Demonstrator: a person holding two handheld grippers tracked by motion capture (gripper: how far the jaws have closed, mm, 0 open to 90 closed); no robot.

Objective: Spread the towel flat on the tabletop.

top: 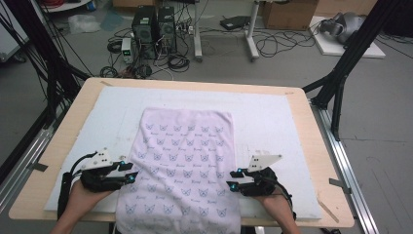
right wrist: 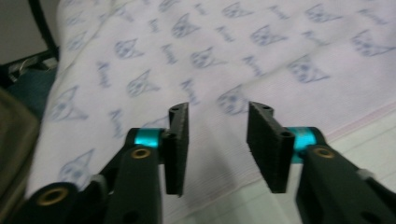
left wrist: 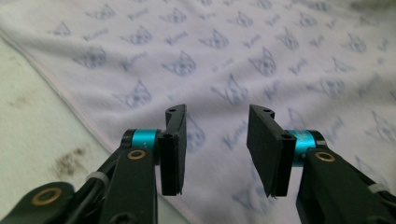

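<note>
A pale pink towel (top: pixel 182 161) printed with small blue cat faces lies flat on the white mat, its near end hanging over the table's front edge. My left gripper (top: pixel 131 176) sits at the towel's left edge, pointing right toward the cloth. In the left gripper view its jaws stand open over the towel (left wrist: pixel 261 56), nothing between them (left wrist: pixel 215 149). My right gripper (top: pixel 233 179) sits at the towel's right edge, pointing left. In the right gripper view its jaws (right wrist: pixel 217 147) are open above the towel's hem (right wrist: pixel 243 70), holding nothing.
A white foam mat (top: pixel 272 122) covers most of the wooden table (top: pixel 311 146). Black frame posts stand at both sides. Computer towers (top: pixel 153 27), cables and boxes lie on the floor beyond the table's far edge.
</note>
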